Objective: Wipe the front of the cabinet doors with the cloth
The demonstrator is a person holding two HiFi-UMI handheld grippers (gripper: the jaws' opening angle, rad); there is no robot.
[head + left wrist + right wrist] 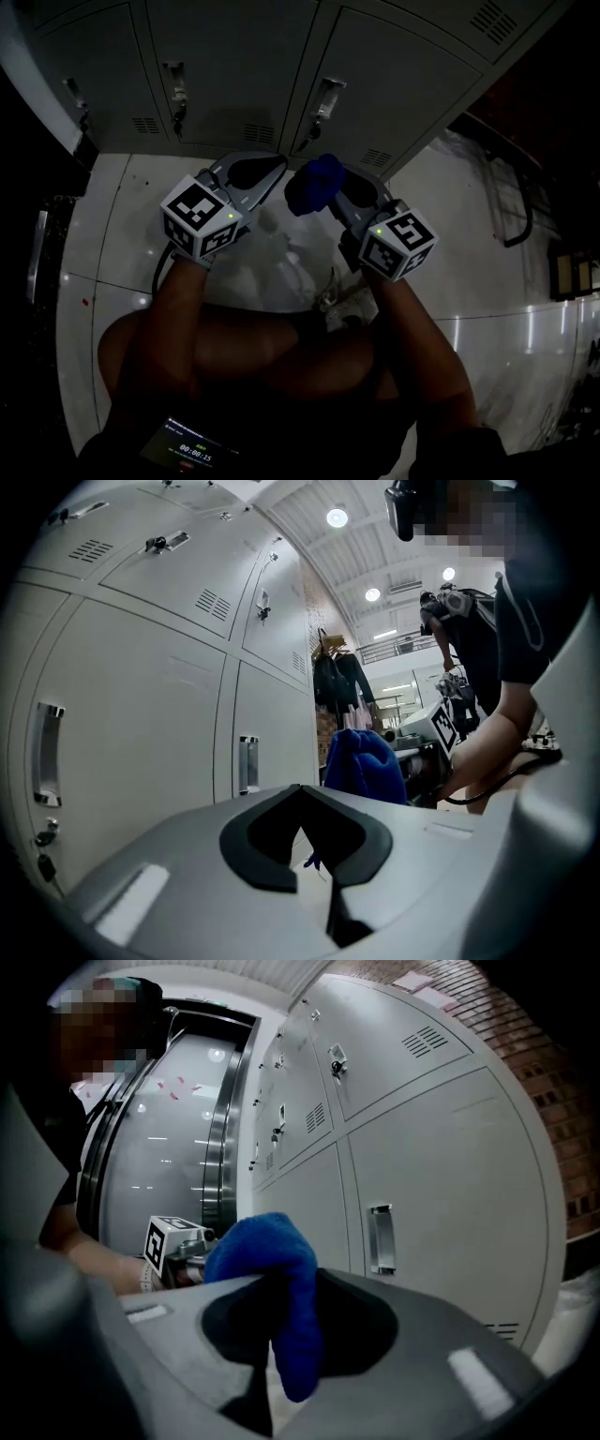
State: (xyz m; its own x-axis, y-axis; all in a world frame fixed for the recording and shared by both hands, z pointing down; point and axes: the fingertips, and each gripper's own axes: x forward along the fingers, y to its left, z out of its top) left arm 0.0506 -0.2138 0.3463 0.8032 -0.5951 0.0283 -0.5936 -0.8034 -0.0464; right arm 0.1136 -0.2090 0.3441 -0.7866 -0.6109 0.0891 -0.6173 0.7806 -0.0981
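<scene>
The blue cloth [314, 183] is pinched in the right gripper [334, 190], whose jaws are clamped on it. It is bunched into a lump that bulges past the jaw tips on the far side. In the right gripper view the cloth [274, 1269] fills the gap between the dark pads. A rounded wad sits above them and a narrower fold hangs down through them, so its long axis runs top to bottom in that view. The wad faces the grey cabinet doors [225, 56] but is not touching them.

The left gripper [255, 174] is just beside it on the left. Its jaws are together at the tips and hold nothing. From its own view the left gripper [305, 841] points along the row of doors [141, 714], with the cloth [364, 766] just off to its right.

Both bare forearms reach forward and low from the person. The two grippers angle slightly toward each other over the pale glossy floor [272, 272], near the bottom of the doors. The marker cubes face upward.
</scene>
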